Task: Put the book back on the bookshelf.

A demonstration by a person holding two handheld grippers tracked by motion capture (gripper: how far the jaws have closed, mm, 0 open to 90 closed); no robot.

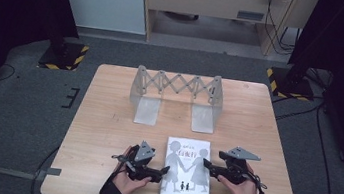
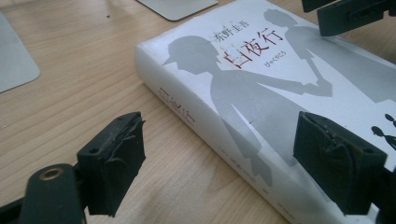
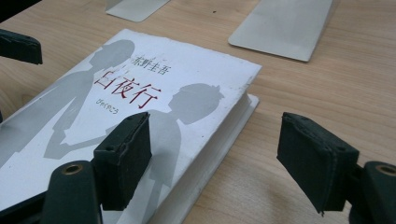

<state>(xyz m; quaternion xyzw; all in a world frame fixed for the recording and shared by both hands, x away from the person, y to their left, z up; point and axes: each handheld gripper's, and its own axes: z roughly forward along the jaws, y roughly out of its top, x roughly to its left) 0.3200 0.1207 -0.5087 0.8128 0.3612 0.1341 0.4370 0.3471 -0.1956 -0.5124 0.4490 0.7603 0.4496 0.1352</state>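
High view: a white book (image 1: 188, 171) lies flat on the table (image 1: 106, 118), near its front edge. The left tool (image 1: 152, 171) sits at the spine side and the right tool (image 1: 211, 167) at the page side. An expanding metal bookstand (image 1: 176, 97) stands well behind.

Left gripper view: the left tool (image 2: 219, 154) is released, its jaws straddling the spine edge. One jaw is over the bare table, the other above the cover.

Right gripper view: the right tool (image 3: 215, 158) is likewise spread across the page edge. Judgement: to lift the book cleanly, each tool should close squarely over its edge, both at matching heights, before it is raised level.
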